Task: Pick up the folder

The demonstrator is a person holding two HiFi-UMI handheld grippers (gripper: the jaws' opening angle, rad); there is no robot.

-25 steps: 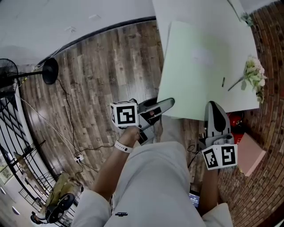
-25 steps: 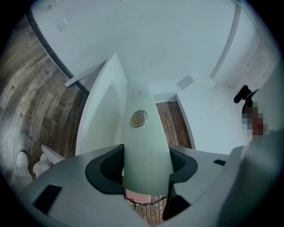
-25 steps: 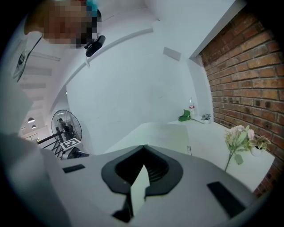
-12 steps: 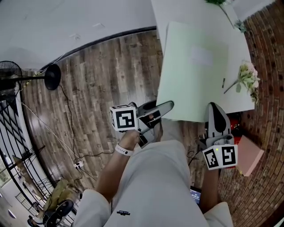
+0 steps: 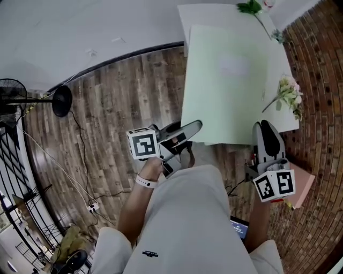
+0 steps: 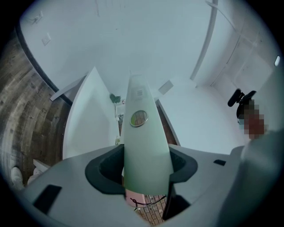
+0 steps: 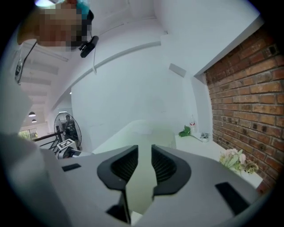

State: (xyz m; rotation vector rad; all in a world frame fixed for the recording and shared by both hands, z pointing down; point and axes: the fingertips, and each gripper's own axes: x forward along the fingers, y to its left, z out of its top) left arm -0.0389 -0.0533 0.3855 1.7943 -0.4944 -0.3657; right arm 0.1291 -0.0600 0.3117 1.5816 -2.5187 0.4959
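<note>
A pale green folder hangs over the white table, held at its near edge. My left gripper is shut on the folder's near left corner; in the left gripper view the thick spine fills the gap between the jaws of that gripper. My right gripper is at the near right edge. Its jaws are opening: in the right gripper view the folder's thin edge runs between the pads of this gripper, with a gap on either side.
Pale flowers and a green sprig lie on the table's right side and far end. A pink box sits on the brick surface at right. A fan on a round base stands on the wood floor at left.
Both grippers have risen with the folder. The folder and table have drifted left and up in the head view, and the right gripper's marker cube has moved right.
</note>
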